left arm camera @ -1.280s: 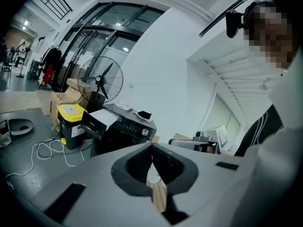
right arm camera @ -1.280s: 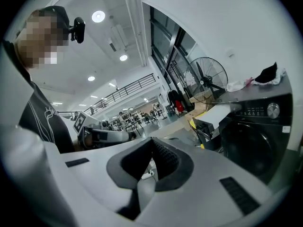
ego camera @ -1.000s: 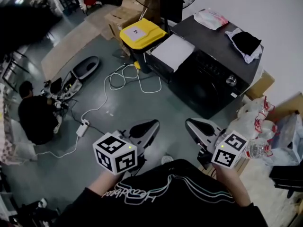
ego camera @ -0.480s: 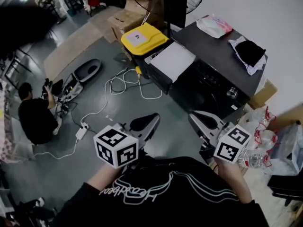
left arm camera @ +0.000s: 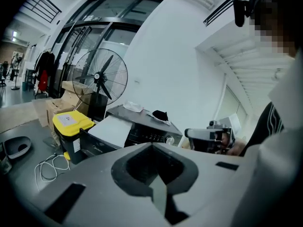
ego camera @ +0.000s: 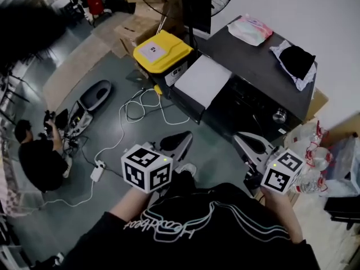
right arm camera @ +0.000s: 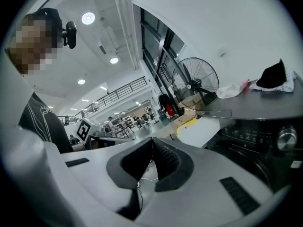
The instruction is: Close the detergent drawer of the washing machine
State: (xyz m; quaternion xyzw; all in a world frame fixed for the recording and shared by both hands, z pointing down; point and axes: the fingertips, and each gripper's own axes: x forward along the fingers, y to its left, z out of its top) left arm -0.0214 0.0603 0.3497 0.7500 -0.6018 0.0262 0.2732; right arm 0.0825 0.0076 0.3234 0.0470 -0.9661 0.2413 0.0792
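Observation:
The black washing machine (ego camera: 264,80) stands ahead to the right. Its detergent drawer (ego camera: 201,82), white on top, juts out of the machine's left side towards the yellow bin. My left gripper (ego camera: 179,138) hangs shut and empty over the floor, well short of the drawer. Also shut and empty, my right gripper (ego camera: 247,139) hovers just in front of the machine's dark door. In the left gripper view the drawer (left arm camera: 110,129) and the control panel (left arm camera: 152,135) lie beyond the shut left gripper (left arm camera: 152,146). The right gripper view shows the drawer (right arm camera: 201,130) past the shut right gripper (right arm camera: 151,143).
A yellow-lidded bin (ego camera: 162,50) stands against the drawer's end, with a fan and cardboard boxes behind. White cables (ego camera: 143,103) loop on the floor. A person (ego camera: 36,159) crouches at the left. Plastic bags and bottles (ego camera: 315,151) lie at the right. A black cloth (ego camera: 295,58) rests on the machine.
Both grippers have drifted a little to the right and nearer the washing machine, still shut. The machine and its drawer now sit closer in the head view.

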